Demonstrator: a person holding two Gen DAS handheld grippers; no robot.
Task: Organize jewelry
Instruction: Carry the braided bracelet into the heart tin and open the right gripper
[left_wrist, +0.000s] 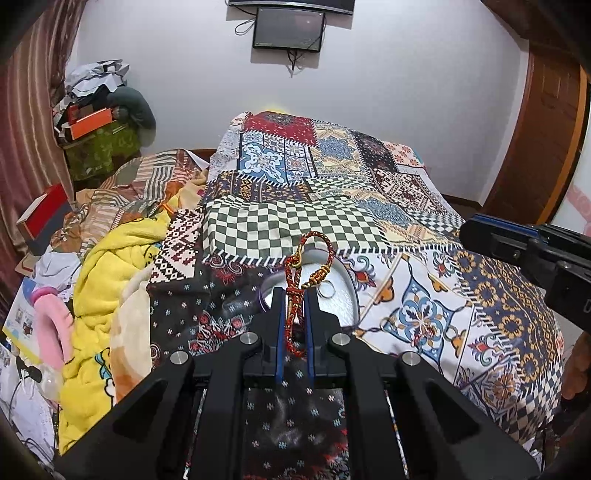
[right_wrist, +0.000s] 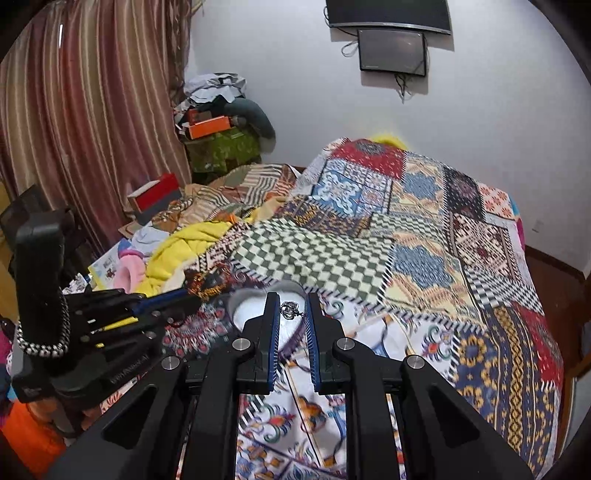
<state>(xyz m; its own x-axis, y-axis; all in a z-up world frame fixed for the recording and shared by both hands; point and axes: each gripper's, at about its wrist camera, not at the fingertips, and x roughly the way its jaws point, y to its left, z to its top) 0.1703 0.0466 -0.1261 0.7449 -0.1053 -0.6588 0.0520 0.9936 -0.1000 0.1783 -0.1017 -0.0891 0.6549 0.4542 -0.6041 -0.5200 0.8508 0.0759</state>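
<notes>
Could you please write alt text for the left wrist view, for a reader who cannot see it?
The left gripper is shut on a red-and-gold cord bracelet, held above a round white dish on a patchwork bedspread. The right gripper enters from the right edge.

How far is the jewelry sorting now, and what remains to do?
Done: one silver ring already lies in the white round container on the patchwork bedspread. In hand: the left claw grips a red and gold braided bracelet above that container, and the right claw holds a small silver piece over it. Left: release both into the container. No other loose jewelry is visible.
</notes>
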